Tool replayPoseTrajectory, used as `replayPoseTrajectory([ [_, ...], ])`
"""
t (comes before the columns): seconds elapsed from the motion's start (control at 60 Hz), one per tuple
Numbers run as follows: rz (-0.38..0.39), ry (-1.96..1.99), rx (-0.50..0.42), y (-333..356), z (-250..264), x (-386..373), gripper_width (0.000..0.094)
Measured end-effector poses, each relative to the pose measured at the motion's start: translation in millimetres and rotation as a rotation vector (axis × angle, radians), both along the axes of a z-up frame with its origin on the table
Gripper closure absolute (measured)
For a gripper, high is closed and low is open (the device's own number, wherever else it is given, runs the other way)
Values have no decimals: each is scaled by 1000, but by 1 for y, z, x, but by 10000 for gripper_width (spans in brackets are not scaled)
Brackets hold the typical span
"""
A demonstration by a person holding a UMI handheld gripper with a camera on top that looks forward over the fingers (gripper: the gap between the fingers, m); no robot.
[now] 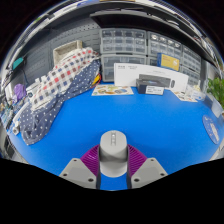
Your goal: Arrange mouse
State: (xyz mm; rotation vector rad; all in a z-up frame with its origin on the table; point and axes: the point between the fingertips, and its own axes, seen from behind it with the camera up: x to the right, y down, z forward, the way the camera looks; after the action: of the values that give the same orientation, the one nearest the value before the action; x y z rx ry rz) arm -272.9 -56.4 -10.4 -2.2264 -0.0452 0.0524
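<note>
Two fingers [114, 172] clamp a grey mouse [113, 153] — above the blue table [150, 120].

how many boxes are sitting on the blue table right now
2 that can be told: a white box at the far edge of the blue table, and a dark box in front of it. More may be hidden. The fingers grip a grey mouse.

A smooth matt blue surface [120, 125] carries checked cloth [55, 85], upper left, and a white cardboard box [145, 73].
</note>
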Motion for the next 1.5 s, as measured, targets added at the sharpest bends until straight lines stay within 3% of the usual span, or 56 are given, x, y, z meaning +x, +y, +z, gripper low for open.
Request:
replayPoseTrajectory([
  [0.1,22,13,-4,0,-1,-1,582],
  [0.133,45,20,-3,1,0,-2,633],
  [0.333,169,112,-40,-6,7,9,633],
  [0.55,228,79,97,17,116,120,631],
  [0.75,159,-48,277,60,236,273,632],
  [0.883,71,-93,313,75,267,369,621],
  [1.0,8,-100,260,82,238,435,620],
  [1.167,-37,-110,79,66,140,497,622],
  [1.383,-32,-69,-98,34,36,514,623],
  [1.467,-29,-57,-148,22,9,514,590],
  [1.5,-33,-51,-127,23,8,513,592],
])
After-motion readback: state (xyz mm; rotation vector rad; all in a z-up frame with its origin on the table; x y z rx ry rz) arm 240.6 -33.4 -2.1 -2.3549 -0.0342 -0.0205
